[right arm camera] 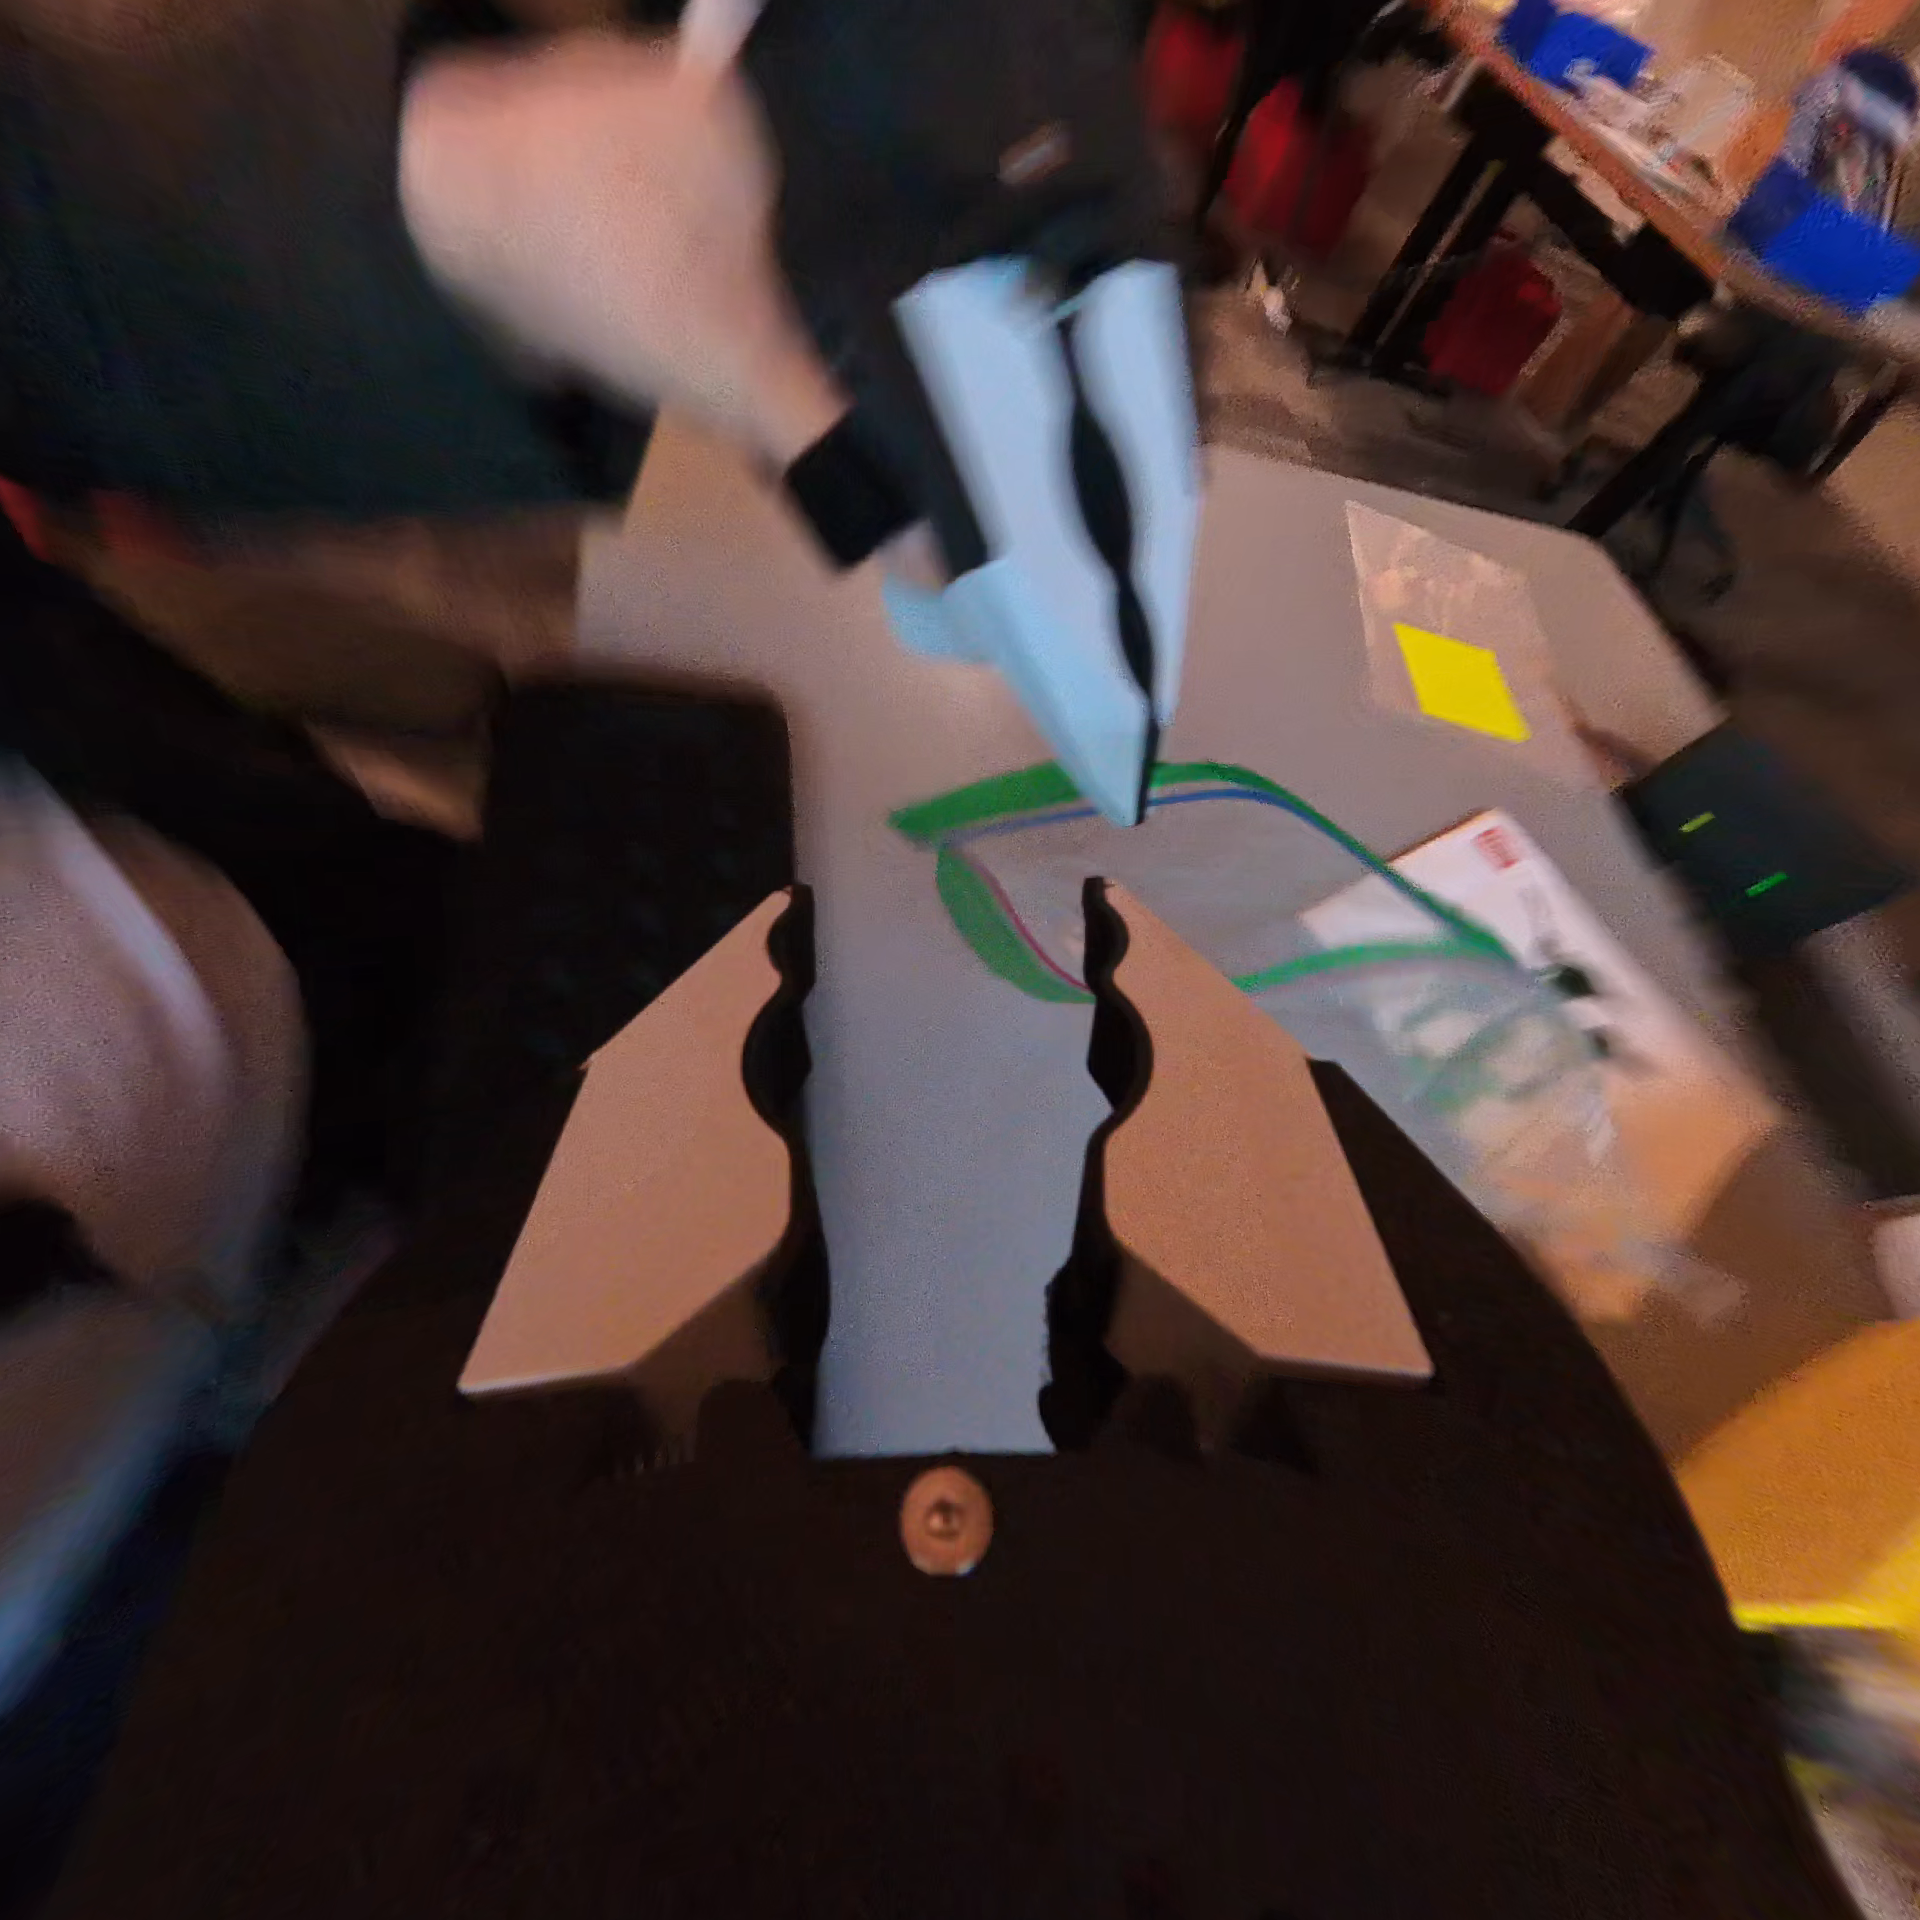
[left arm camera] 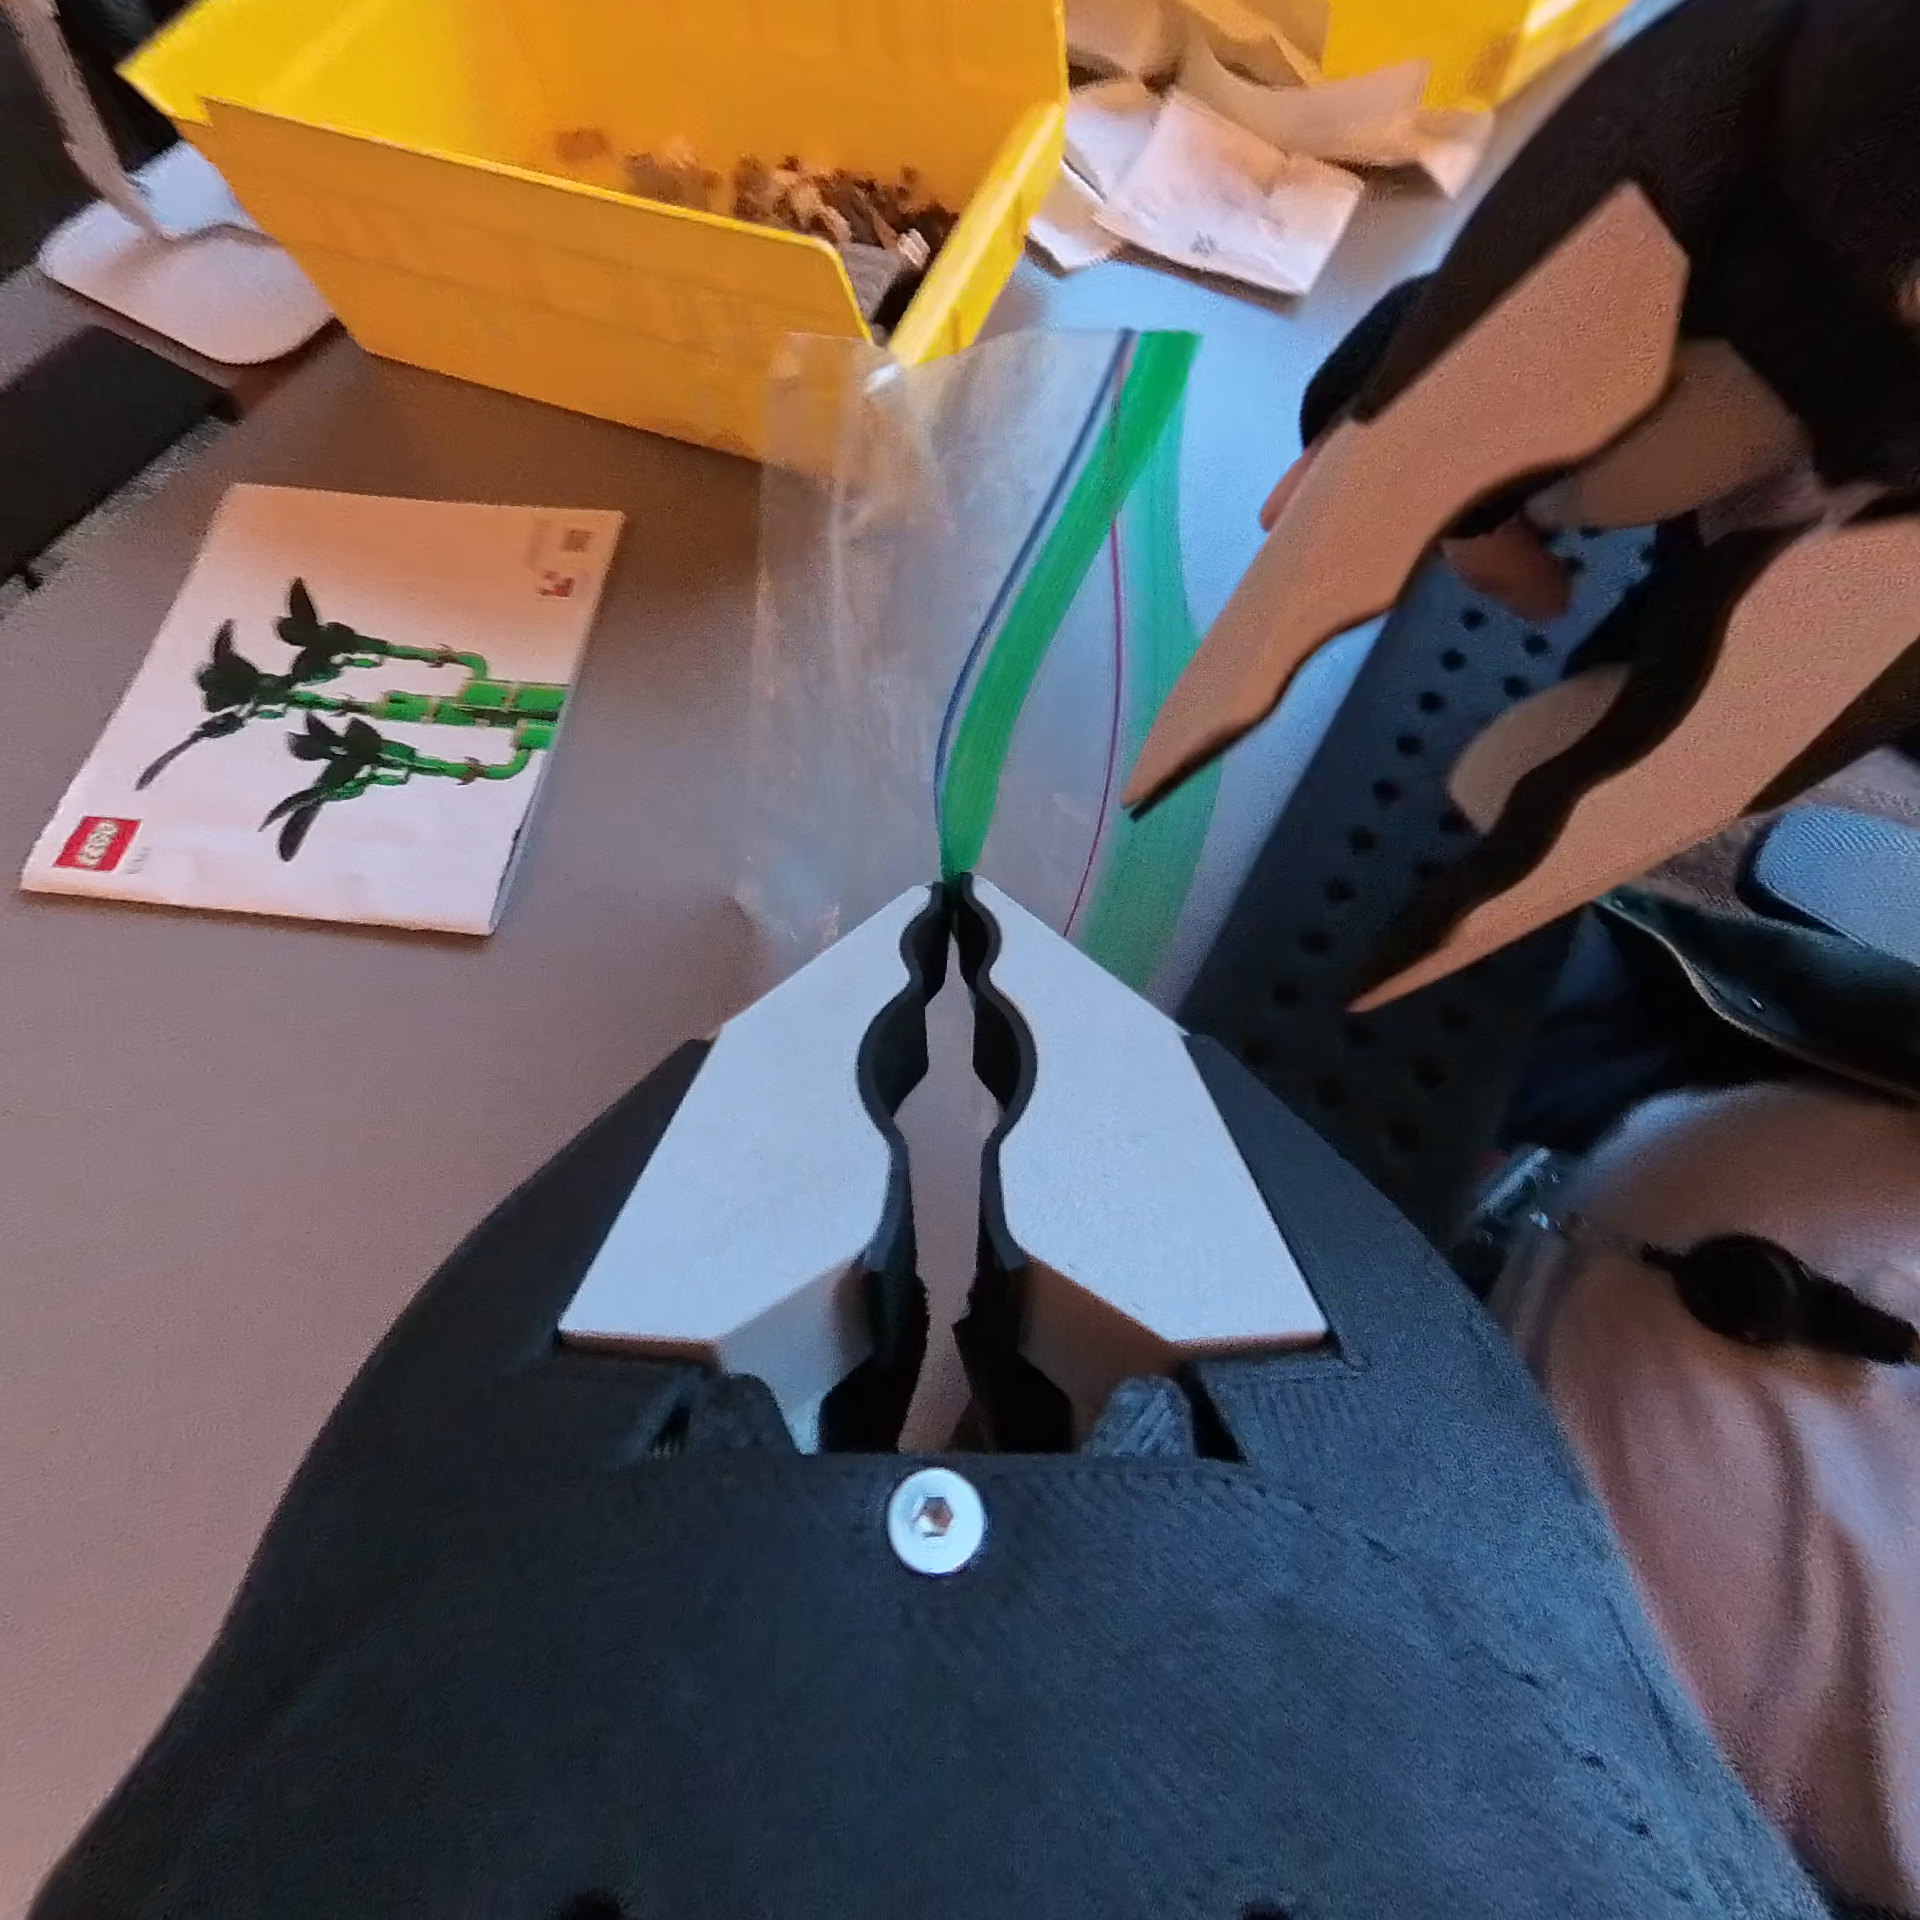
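The zip bag is being pinched at its green seal strip by the clenched jaws of the left gripper, held up over the desk, strip running straight ahead. The right gripper is being held spread wide, just beside the bag's mouth, gripping nothing.

- The left wrist view was bright and fairly sharp near the lens; the left gripper showed crisp edges and print lines.
- Farther off it softened: the yellow box and the papers behind it were blurred.
- Warm light tinted the table brown on the left, cooler grey toward the right.
- The bag caught faint glare.
- The right wrist view was dimmer and heavily motion-blurred, worst at the edges, where shapes smeared outward.
- The right gripper body was almost black, detail lost in shadow.
- Wide-angle distortion bent both views at the borders.
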